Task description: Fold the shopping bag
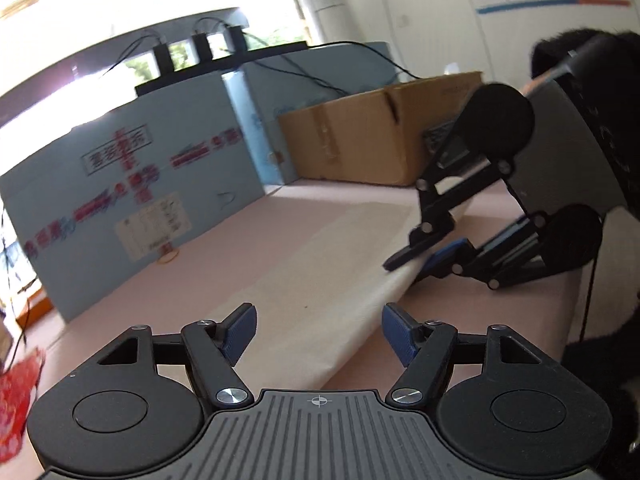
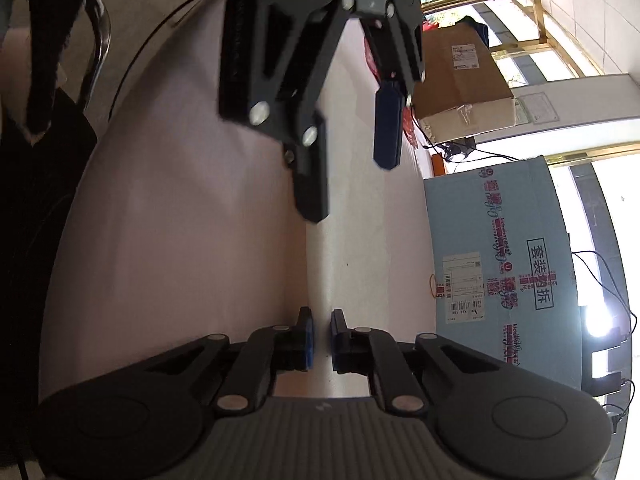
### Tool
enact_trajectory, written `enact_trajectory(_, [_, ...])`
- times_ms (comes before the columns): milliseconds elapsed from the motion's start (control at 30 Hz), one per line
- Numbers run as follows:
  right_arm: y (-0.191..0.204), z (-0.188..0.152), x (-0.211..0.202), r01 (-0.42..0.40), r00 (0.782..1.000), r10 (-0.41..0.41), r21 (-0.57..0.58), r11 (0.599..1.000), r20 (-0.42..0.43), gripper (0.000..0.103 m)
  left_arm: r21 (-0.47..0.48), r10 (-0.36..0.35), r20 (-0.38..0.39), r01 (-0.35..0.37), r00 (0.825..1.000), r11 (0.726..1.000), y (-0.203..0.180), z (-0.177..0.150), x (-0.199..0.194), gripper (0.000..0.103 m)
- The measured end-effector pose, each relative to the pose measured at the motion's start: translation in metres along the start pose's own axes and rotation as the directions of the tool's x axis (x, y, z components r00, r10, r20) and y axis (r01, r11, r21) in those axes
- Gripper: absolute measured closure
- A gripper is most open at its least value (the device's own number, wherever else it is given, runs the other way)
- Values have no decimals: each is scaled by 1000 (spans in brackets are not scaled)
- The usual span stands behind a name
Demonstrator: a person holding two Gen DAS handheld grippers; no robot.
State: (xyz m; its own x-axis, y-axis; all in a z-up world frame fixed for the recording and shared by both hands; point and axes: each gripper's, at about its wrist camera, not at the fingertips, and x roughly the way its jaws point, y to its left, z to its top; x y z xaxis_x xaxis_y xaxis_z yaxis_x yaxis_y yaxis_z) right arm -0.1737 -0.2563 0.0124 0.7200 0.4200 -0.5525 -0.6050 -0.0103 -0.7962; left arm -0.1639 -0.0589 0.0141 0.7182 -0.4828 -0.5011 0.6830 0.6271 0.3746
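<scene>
Left wrist view: shopping bag [image 1: 320, 264] lies flat on the pink table [image 1: 224, 248], a pale beige sheet running away from the camera, near long edge looks like a fold line. Left gripper [image 1: 319, 334] hangs over its near end, fingers spread wide, holding nothing. Right gripper [image 1: 420, 254] sits at the bag's right edge, one finger above the material and one below; jaws nearly together, apparently pinching that edge. Blue printed box [image 1: 132, 184] and brown carton [image 1: 360, 140] stand at the table's back.

Right wrist view: same bag [image 2: 360, 248] seen along its long edge. Right gripper [image 2: 322, 338] has only a narrow gap, bag edge running into it; actual contact is hidden. Left gripper [image 2: 352, 152] hovers open over the far end.

Handling, my read: thin, light, limp fabric or non-woven, will sag and slide on the table. Grab at edges or corners, both ends together, keep it taut.

Only the left view shows the pinch side-on; only the right view shows edge alignment.
</scene>
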Motion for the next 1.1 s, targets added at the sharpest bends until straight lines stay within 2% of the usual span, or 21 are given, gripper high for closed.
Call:
enact_trajectory(33, [-5, 0, -7, -21, 1000, 21, 43, 999, 15, 94, 19, -30, -17, 31, 999, 999, 0, -1, 2, 33])
enact_trajectory(67, [-11, -3, -10, -50, 999, 49, 92, 994, 23, 94, 14, -52, -29, 53, 998, 999, 2, -3, 3, 39])
enact_trajectory(100, [-20, -10, -9, -91, 996, 87, 157, 983, 32, 94, -23, -89, -41, 88, 995, 996, 10, -7, 3, 46])
enact_trajectory(133, [-28, -16, -9, -131, 991, 124, 221, 966, 44, 94, -83, -126, -50, 121, 991, 989, 21, -10, 3, 60])
enact_trajectory(167, [-37, -23, -8, -171, 985, 161, 284, 943, 58, 94, -152, -157, -58, 147, 986, 977, 33, -15, 3, 71])
enact_trajectory(233, [-54, -36, -7, -248, 969, 230, 403, 881, 93, 92, -283, -223, -51, 200, 973, 938, 57, -27, 3, 74])
enact_trajectory(267, [-63, -43, -6, -285, 958, 262, 459, 842, 114, 88, -336, -247, -40, 219, 968, 916, 66, -33, 2, 75])
enact_trajectory(333, [-80, -56, -5, -354, 934, 320, 562, 748, 162, 83, -468, -298, 16, 271, 954, 841, 89, -48, 1, 75])
enact_trajectory(367, [-88, -67, -1, -389, 917, 350, 618, 683, 190, 80, -508, -310, 36, 285, 950, 813, 95, -53, 0, 75])
enact_trajectory(467, [-105, -112, 14, -460, 869, 410, 759, 461, 277, 79, -615, -331, 96, 317, 939, 722, 110, -69, 1, 74])
enact_trajectory(533, [-111, -144, 15, -500, 838, 404, 814, 297, 368, 79, -650, -337, 113, 326, 935, 686, 115, -74, 1, 74])
enact_trajectory(700, [-100, -190, 6, -537, 797, 374, 840, 81, 473, 81, -697, -332, 136, 328, 933, 638, 124, -84, -4, 74])
enact_trajectory(767, [-100, -199, 7, -541, 790, 359, 841, 26, 497, 81, -721, -321, 145, 322, 936, 614, 128, -89, -5, 74])
enact_trajectory(867, [-94, -209, 6, -540, 792, 329, 842, -18, 515, 82, -745, -301, 149, 307, 942, 592, 131, -94, -9, 74])
enact_trajectory(1000, [-86, -216, 11, -527, 799, 284, 845, -93, 530, 81, -791, -278, 174, 302, 945, 532, 135, -103, -10, 74])
enact_trajectory(1100, [-81, -229, 9, -514, 805, 244, 841, -166, 540, 81, -804, -264, 171, 290, 949, 520, 136, -104, -9, 76])
